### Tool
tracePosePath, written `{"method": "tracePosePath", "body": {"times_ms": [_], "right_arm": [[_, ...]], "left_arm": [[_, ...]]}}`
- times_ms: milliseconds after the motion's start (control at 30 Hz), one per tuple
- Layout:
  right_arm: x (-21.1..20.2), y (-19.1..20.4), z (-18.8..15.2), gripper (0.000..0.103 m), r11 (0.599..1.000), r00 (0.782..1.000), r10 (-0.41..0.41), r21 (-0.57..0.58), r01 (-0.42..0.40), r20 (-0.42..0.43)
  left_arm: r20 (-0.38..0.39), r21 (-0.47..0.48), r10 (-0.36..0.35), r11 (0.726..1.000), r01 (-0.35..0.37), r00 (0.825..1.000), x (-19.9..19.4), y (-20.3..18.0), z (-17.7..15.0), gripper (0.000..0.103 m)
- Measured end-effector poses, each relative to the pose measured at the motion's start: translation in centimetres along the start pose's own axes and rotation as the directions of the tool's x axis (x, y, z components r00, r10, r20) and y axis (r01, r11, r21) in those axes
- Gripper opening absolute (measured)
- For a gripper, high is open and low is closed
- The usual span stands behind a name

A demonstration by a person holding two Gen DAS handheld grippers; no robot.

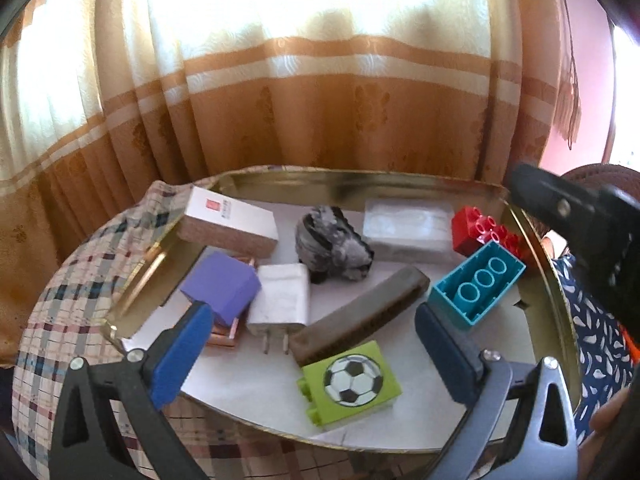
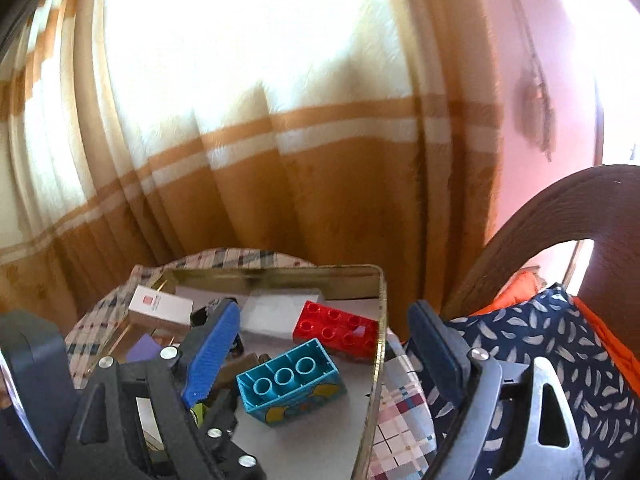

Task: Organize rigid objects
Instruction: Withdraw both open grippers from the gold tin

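1. Left gripper point(image 1: 316, 350): released, jaws wide, nothing clamped; hovering over the near end of the tray point(image 1: 400, 179).
2. Green block point(image 1: 350, 380) with football picture: lying between the left fingers, touched by neither, on the tray's near edge.
3. Right gripper point(image 2: 320, 354): released, jaws wide, empty; blue finger point(image 2: 210, 354) over the tray, dark finger beyond its right rim.
4. Teal block point(image 2: 290, 382): studs down, hollow side up, on the tray between the right fingers, apart from both.
5. Mid tray: brown bar point(image 1: 360, 314), white charger point(image 1: 280, 302) prongs toward the camera, purple box point(image 1: 220, 290) on a copper-coloured piece.
6. Farther: red block point(image 2: 336, 326) just behind the teal one, grey lump point(image 1: 332, 246), white box point(image 1: 230, 220) on the left rim, pale slab point(image 1: 406, 228).
7. Under the tray: plaid cloth point(image 1: 60, 320); behind, curtain point(image 1: 320, 100).
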State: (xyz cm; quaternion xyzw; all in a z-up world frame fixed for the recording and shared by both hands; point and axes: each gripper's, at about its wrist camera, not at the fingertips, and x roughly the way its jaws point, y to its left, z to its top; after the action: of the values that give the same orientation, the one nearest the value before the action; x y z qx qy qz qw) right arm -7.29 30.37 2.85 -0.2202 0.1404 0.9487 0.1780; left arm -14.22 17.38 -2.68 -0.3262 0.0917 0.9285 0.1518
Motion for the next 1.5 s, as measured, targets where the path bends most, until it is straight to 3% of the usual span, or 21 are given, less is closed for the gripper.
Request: {"method": "tracePosePath", "body": {"times_ms": [167, 300, 400, 533, 733, 900, 1100, 1500], "right_arm": [[-2.3, 0.3, -1.3, 0.088, 0.998, 0.992, -0.059, 0.015, 0.058, 0.112], [-4.5, 0.7, -2.2, 0.088, 0.989, 0.960, -0.149, 0.036, 0.144, 0.235], [-5.5, 0.9, -3.0, 0.098, 0.983, 0.943, -0.186, 0.057, 0.177, 0.275], [-6.8, 1.6, -4.0, 0.100, 0.983, 0.932, -0.184, 0.053, 0.177, 0.312], [-5.8, 1.8, -4.3, 0.102, 0.987, 0.970, -0.155, 0.065, 0.145, 0.189], [-7.1, 2.7, -4.8, 0.102, 0.990, 0.960, -0.141, 0.024, 0.139, 0.240], [-7.7, 4.8, -5.3, 0.102, 0.989, 0.959, -0.104, -0.070, 0.127, 0.264], [-9.0, 4.4, -5.8, 0.102, 0.995, 0.956, -0.080, -0.039, 0.094, 0.282]], "left_arm": [[0.070, -0.045, 0.078, 0.996, -0.075, 0.995, -0.9, 2.3, -0.6, 0.103], [0.082, -0.090, 0.115, 0.990, -0.107, 0.990, -1.2, 3.8, -1.0, 0.103], [0.102, -0.095, 0.137, 0.987, -0.127, 0.985, -1.7, 4.4, -1.4, 0.103], [0.124, -0.114, 0.136, 0.986, -0.122, 0.983, -2.8, 5.1, -2.0, 0.103], [0.090, -0.193, 0.142, 0.973, -0.123, 0.986, -3.1, 7.1, -2.8, 0.103], [0.078, -0.248, 0.159, 0.959, -0.135, 0.984, -3.6, 8.8, -3.5, 0.103], [0.147, -0.215, 0.176, 0.966, -0.142, 0.973, -5.2, 8.5, -3.8, 0.103], [0.195, -0.192, 0.190, 0.969, -0.153, 0.962, -7.3, 8.2, -4.5, 0.103]]}}
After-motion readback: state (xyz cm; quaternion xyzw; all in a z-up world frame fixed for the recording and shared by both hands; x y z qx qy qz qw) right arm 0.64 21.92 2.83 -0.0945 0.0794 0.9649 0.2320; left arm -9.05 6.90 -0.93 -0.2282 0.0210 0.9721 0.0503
